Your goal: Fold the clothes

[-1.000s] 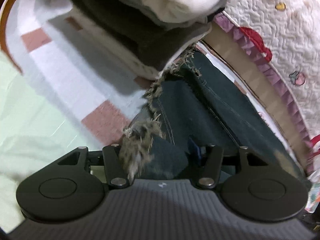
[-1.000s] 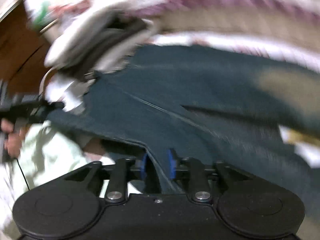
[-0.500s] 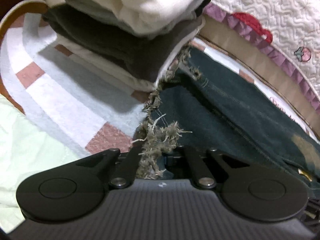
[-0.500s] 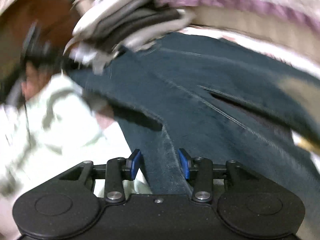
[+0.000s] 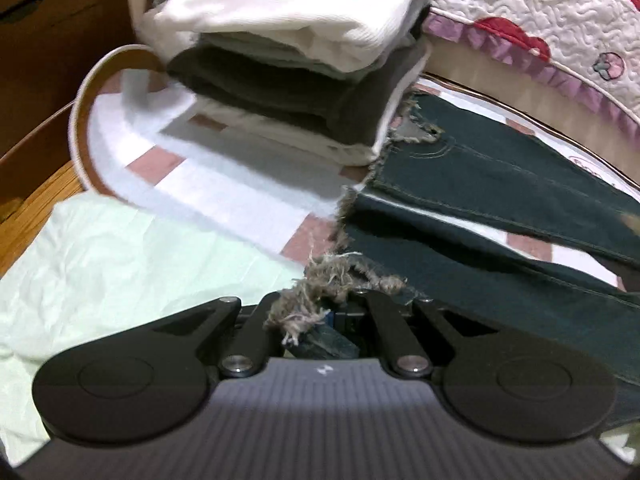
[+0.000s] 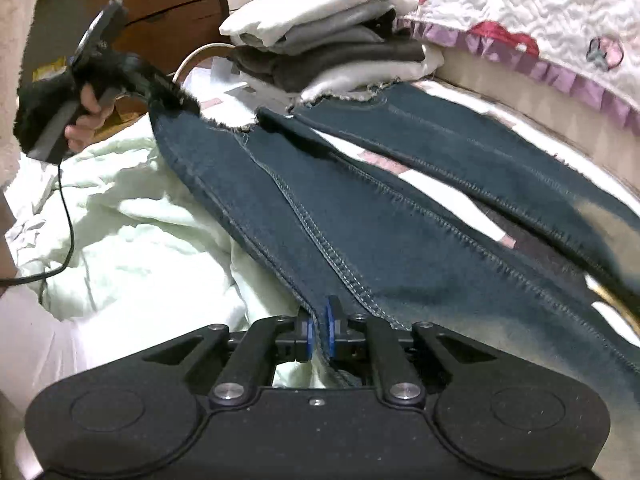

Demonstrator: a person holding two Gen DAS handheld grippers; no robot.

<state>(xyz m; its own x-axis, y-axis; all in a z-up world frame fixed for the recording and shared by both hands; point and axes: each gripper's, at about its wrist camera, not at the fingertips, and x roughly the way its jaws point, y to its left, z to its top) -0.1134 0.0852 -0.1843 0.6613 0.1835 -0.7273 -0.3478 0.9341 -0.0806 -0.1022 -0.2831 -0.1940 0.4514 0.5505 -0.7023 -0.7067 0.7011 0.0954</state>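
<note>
- Jeans (image 6: 360, 216) are stretched out across the bed, dark denim, two legs splaying apart with a strip of checked blanket (image 5: 224, 200) showing between them.
- Left gripper (image 5: 336, 316) has its jaws pinched together on the frayed hem (image 5: 320, 280) of one leg; loose threads stick out over the jaws.
- Right gripper (image 6: 318, 330) has just been closing, and its blue pads (image 6: 306, 336) are now clamped on the denim edge by a stitched seam, further up the same leg.
- In the right wrist view you can see a hand (image 6: 86, 120) holding the left gripper at the far hem, so the leg's edge runs fairly taut between the two.
- Stack of folded clothes (image 5: 296, 64) sits right at the other leg's hem, touching or nearly so; can't tell which. Tight on that side.
- Quilt with a purple ruffle (image 5: 540, 52) borders the far edge.
- Pale green sheet (image 5: 120, 264) on the near side is rumpled but bare, plenty of room there.
</note>
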